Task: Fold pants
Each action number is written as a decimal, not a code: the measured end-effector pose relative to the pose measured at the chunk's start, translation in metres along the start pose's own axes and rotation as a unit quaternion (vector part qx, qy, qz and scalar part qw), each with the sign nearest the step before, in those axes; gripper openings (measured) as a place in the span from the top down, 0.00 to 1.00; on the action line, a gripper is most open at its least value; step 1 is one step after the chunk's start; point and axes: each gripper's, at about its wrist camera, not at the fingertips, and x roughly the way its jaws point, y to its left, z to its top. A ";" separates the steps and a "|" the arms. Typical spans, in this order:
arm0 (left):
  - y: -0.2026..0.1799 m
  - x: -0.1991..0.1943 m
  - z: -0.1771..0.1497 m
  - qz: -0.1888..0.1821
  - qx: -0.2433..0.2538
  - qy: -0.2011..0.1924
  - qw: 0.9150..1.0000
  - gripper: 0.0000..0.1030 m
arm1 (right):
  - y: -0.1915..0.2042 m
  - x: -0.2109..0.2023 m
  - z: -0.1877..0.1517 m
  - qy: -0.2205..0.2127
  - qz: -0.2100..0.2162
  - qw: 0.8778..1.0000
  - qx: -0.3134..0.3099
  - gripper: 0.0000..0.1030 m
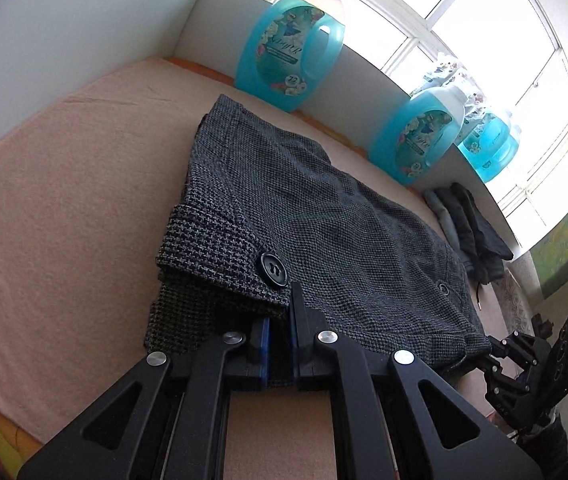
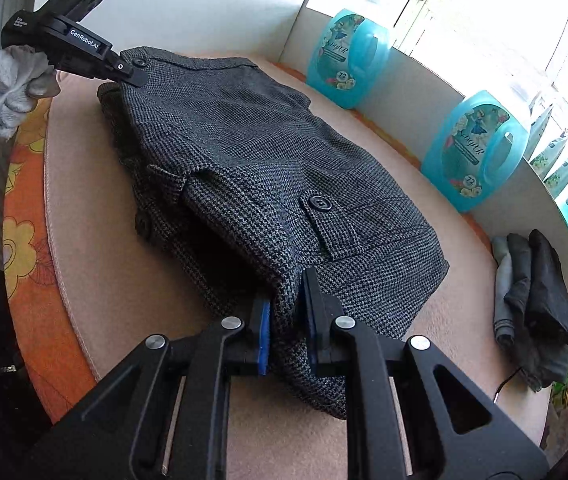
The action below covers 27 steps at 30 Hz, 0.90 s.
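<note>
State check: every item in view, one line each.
pants: folded over, lying on the pink surface, both near corners pinched
left gripper: shut on pants
right gripper: shut on pants
detergent bottles: upright, capped, along the wall
folded clothes: stacked by the wall, untouched

Folded pants (image 2: 268, 184) hide both tongs' fingertips.

Both grippers matte black, blue pads (image 2: 265, 332), silver pivot screws (image 1: 326, 336); "GenRoboAI" label; grey knit glove (image 2: 8, 84).
</note>
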 end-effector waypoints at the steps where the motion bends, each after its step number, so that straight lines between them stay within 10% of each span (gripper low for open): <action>1: 0.001 0.000 0.000 -0.002 0.002 0.001 1.000 0.94 | -0.001 -0.001 -0.002 0.002 0.000 1.000 0.005 0.78; 5: 0.008 -0.001 0.002 -0.011 -0.009 0.009 1.000 0.91 | -0.009 -0.014 -0.015 -0.006 -0.004 0.999 0.046 0.43; 8: 0.013 -0.005 0.002 -0.018 -0.015 0.010 1.000 0.84 | -0.030 -0.031 -0.031 -0.019 0.016 0.989 0.143 0.41; 17: 0.027 -0.014 0.003 -0.028 -0.047 0.016 0.998 0.62 | -0.083 -0.033 -0.074 -0.024 0.089 0.898 0.431 0.33; 27: 0.049 -0.014 0.012 -0.023 -0.101 0.002 0.995 0.57 | -0.075 -0.002 -0.054 0.005 0.095 0.905 0.415 0.45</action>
